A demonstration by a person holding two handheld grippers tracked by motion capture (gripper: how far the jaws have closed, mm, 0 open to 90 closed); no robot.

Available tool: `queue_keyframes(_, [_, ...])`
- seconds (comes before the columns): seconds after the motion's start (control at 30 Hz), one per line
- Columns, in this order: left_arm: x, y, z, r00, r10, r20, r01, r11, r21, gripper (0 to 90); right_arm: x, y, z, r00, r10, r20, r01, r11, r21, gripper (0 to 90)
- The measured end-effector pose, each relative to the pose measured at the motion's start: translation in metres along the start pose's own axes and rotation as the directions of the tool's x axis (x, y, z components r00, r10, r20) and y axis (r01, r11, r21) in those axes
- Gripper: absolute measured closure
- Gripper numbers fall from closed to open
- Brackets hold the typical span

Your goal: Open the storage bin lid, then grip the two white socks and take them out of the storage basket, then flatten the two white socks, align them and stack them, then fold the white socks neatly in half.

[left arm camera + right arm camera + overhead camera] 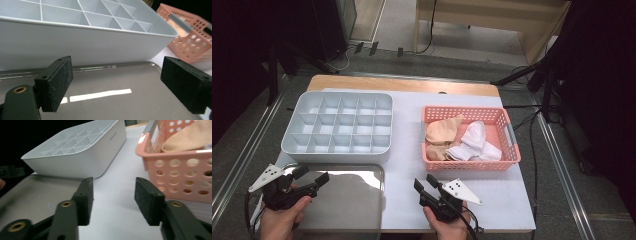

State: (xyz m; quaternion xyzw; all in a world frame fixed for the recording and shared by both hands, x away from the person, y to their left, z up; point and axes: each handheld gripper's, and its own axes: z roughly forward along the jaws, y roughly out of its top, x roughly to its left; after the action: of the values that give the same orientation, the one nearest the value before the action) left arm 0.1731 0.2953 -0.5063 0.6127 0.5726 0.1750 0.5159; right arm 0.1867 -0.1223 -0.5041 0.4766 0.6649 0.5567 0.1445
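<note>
One white table (492,200) holds three containers: one grey divided organiser box (338,127), one pink perforated basket (470,137) and one shiny metal tray (343,200). The organiser has fifteen compartments, in three rows of five. Inside the basket lie two kinds of socks: one beige bundle (443,134) and one white bundle (474,142). Two hand-held grippers: one left gripper (314,177), one right gripper (425,183).
</note>
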Motion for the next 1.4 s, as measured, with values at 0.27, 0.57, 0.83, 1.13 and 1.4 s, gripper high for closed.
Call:
queue_keyframes(0.27, [-0.005, -0.003, 0.009, 0.9989, -0.01, 0.046, 0.008, 0.9992, 0.038, 9.4, -0.017, 0.008, -0.004, 0.9987, -0.02, 0.047, 0.018, 0.998, 0.053, 27.5])
queue_keyframes(0.57, [-0.004, 0.0, 0.012, 0.9944, -0.044, 0.096, 0.038, 0.9976, 0.059, 9.4, -0.031, 0.037, -0.03, 0.9973, -0.022, 0.069, 0.023, 1.0, -0.012, 21.5])
queue_keyframes(0.83, [0.004, 0.004, 0.009, 0.9938, -0.069, 0.087, 0.065, 0.9968, 0.047, 9.6, -0.065, 0.07, -0.045, 0.9782, 0.025, 0.206, -0.011, 0.998, -0.068, 25.5])
queue_keyframes(1.13, [0.005, 0.003, 0.01, 0.9957, -0.053, 0.077, 0.048, 0.9969, 0.063, 9.7, -0.096, 0.093, -0.028, 0.9481, -0.003, 0.318, 0.009, 1.0, -0.017, 35.1])
queue_keyframes(1.4, [0.005, 0.002, 0.012, 0.996, -0.052, 0.073, 0.047, 0.9963, 0.072, 9.7, -0.107, 0.093, -0.01, 0.9633, 0.033, 0.266, -0.053, 0.996, 0.07, 49.2])
